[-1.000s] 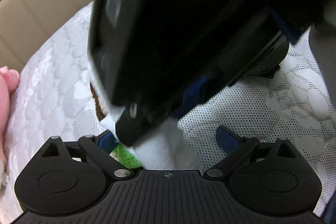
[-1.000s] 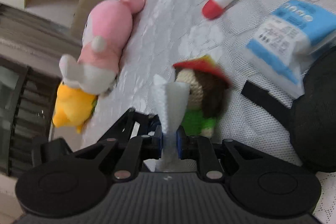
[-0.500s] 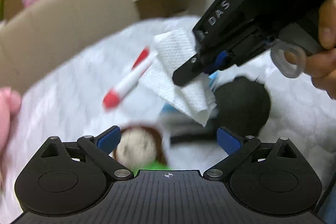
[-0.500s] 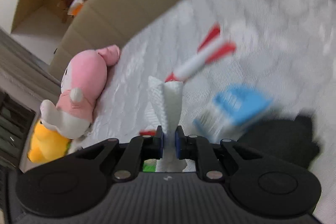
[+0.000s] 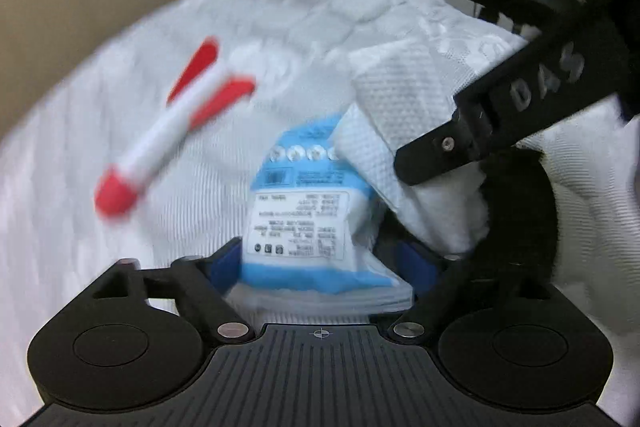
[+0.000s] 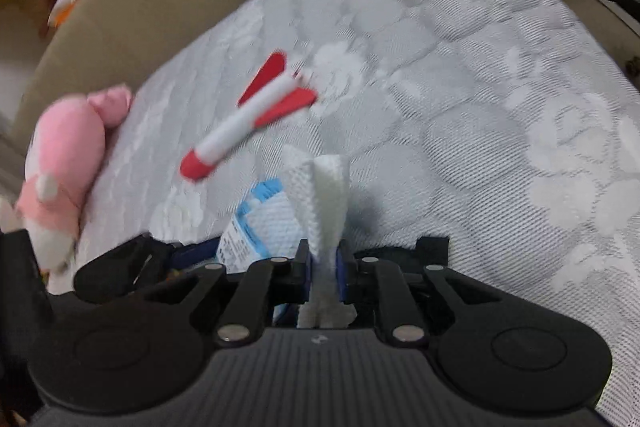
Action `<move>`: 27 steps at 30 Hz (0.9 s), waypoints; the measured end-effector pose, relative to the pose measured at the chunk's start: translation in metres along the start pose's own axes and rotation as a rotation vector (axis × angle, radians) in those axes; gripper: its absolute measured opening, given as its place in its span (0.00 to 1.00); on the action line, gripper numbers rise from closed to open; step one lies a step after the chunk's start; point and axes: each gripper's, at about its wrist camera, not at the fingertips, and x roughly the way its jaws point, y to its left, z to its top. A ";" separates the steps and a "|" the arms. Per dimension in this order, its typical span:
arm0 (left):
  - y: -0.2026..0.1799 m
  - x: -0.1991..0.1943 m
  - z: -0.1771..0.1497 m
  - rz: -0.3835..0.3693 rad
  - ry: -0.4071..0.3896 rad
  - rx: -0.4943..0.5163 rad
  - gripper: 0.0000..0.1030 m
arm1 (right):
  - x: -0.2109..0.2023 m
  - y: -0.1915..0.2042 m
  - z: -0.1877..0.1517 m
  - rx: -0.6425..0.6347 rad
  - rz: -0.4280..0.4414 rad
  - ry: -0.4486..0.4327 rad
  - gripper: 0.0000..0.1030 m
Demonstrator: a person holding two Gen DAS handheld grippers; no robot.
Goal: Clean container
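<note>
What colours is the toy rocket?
The toy rocket is white with red nose and fins, clearest in the right wrist view.

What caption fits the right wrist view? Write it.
Right gripper shut on a folded paper towel above a quilted mattress.

toy rocket (image 6: 248, 123) left of tissue pack (image 6: 260, 223)

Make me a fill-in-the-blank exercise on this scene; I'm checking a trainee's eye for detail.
1. The right hand-held gripper is shut on a folded white ____.
2. The left hand-held gripper, its jaws open, has a blue and white ____ lying between its fingers.
3. The toy rocket on the mattress has a white body and a ____ nose.

Missing words: paper towel; packet; red
</note>
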 end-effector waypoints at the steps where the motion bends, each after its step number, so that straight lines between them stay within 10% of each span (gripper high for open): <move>1: -0.004 -0.016 -0.007 0.027 0.005 0.030 0.83 | 0.005 0.005 -0.001 -0.012 0.002 0.018 0.16; 4: -0.011 -0.042 -0.037 0.113 0.065 0.139 0.83 | 0.019 0.022 -0.009 -0.036 0.064 0.098 0.17; 10: 0.033 -0.067 -0.076 0.074 0.160 -0.079 0.85 | 0.040 0.067 -0.038 -0.142 0.157 0.228 0.17; 14: 0.061 -0.092 -0.083 -0.008 0.143 -0.302 0.91 | 0.031 0.073 -0.038 -0.206 0.052 0.168 0.17; 19: 0.094 -0.136 -0.083 -0.029 -0.001 -0.473 0.97 | 0.007 0.033 -0.023 0.015 0.078 0.102 0.19; 22: 0.109 -0.160 -0.090 0.056 -0.054 -0.479 0.97 | -0.018 0.022 -0.019 0.066 0.106 0.035 0.45; 27: 0.146 -0.172 -0.102 0.244 -0.073 -0.531 0.99 | -0.047 0.011 -0.013 0.087 -0.060 -0.100 0.50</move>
